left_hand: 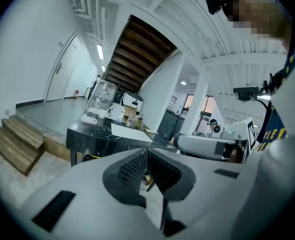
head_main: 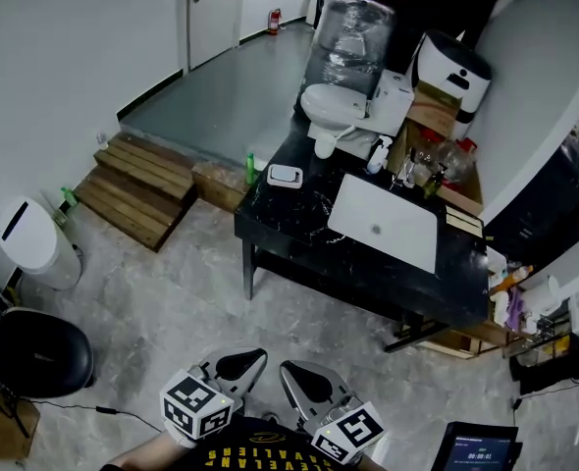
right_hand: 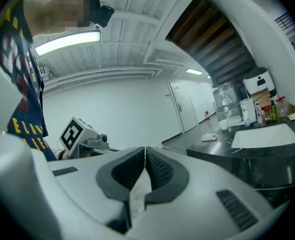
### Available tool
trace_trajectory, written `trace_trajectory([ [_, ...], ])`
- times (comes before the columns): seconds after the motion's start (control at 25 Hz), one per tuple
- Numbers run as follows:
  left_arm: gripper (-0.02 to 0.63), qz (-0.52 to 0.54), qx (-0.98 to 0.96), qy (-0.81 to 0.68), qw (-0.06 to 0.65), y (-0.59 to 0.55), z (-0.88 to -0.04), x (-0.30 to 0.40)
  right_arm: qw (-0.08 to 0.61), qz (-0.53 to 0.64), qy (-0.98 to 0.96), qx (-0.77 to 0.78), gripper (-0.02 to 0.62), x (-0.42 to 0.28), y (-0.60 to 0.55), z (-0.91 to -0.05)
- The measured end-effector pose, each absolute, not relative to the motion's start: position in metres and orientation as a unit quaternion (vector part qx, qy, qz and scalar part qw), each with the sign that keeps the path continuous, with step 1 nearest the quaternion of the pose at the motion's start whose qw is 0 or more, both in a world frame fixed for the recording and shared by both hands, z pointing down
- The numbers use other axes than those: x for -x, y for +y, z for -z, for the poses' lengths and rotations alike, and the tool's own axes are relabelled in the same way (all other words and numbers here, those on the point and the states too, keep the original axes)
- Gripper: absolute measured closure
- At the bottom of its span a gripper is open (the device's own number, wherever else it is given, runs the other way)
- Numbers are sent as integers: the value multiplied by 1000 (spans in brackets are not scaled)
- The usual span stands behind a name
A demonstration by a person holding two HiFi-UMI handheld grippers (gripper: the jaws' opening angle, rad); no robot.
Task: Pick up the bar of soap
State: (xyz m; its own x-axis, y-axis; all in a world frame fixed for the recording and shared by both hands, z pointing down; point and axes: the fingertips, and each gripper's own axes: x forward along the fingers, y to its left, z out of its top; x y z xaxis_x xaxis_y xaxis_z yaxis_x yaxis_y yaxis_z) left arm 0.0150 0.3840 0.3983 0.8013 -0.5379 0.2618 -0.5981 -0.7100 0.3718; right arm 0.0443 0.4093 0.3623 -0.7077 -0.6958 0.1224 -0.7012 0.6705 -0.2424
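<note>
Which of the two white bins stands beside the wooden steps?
The bin at the head view's left edge, on the floor by the wooden steps; the other bin sits far off, beyond the black table.

A black marble counter [head_main: 289,219] stands in the middle of the room, with a white rectangular sink [head_main: 386,226] set into its top. A green bottle [head_main: 251,168] stands at the counter's left corner, and wooden steps [head_main: 137,189] lie left of the counter. Past the counter's far end is a white toilet [head_main: 334,106]. A white bin [head_main: 36,245] stands well left of the counter.
</note>
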Motion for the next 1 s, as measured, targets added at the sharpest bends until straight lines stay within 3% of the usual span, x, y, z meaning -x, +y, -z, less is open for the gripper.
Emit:
trace_trajectory([
  [0.32, 591, -59, -937, -275, 208, 308, -393, 10, 16, -139, -894, -425, 577, -20, 331, -361],
  [1.0, 591, -55, -929, -269, 247, 221, -419, 44, 39, -180, -882, -433, 577, 12, 241, -386],
])
